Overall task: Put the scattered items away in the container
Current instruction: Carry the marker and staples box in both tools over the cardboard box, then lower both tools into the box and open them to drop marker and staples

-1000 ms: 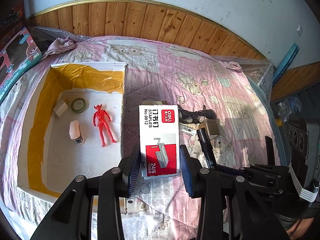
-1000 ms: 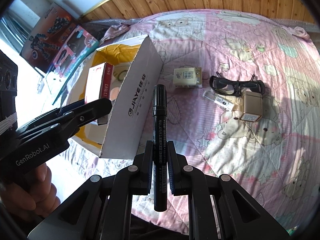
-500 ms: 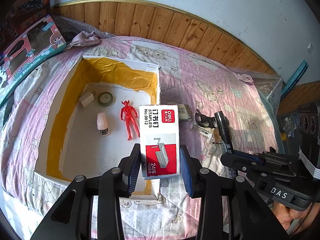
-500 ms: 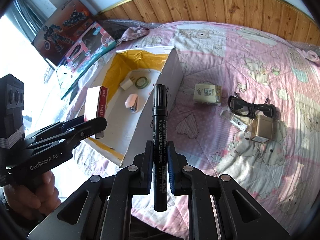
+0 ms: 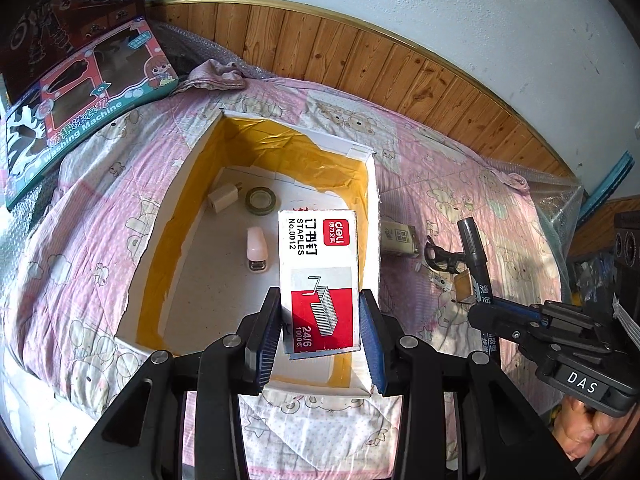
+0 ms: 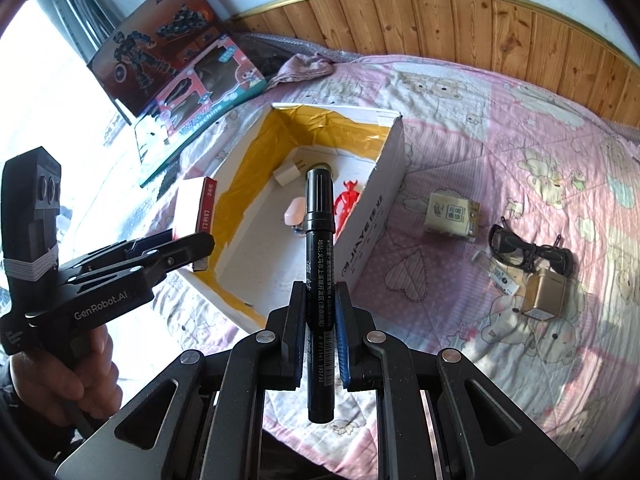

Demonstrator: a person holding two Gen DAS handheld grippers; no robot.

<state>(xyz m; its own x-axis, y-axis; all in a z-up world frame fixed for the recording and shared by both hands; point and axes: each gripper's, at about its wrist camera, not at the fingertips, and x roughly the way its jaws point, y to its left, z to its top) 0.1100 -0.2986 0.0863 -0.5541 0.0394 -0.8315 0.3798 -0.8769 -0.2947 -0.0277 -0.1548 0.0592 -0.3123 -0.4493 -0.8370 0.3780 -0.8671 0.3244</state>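
Observation:
My left gripper (image 5: 320, 320) is shut on a red and white box of staples (image 5: 318, 276), held above the near right part of the open white cardboard box (image 5: 372, 208) with yellow tape inside. A pink stapler (image 5: 257, 249), a tape roll (image 5: 261, 199) and a white plug (image 5: 222, 199) lie in the box. My right gripper (image 6: 319, 316) is shut on a black marker (image 6: 319, 240), pointing over the box's near corner (image 6: 256, 320). The red figure (image 6: 346, 204) lies inside. On the quilt lie a small cream box (image 6: 452, 216), black glasses (image 6: 528, 254) and a gold cube (image 6: 544, 296).
Toy boxes (image 5: 80, 92) lean at the back left of the bed, by a crumpled cloth (image 5: 216, 76). A wooden panel wall (image 5: 380, 56) runs behind the bed. A hand (image 6: 76, 376) holds the left gripper's handle at the left of the right wrist view.
Both grippers have moved left toward the cardboard box. The staples box now hangs over the box's inside, and the marker points over its near corner.

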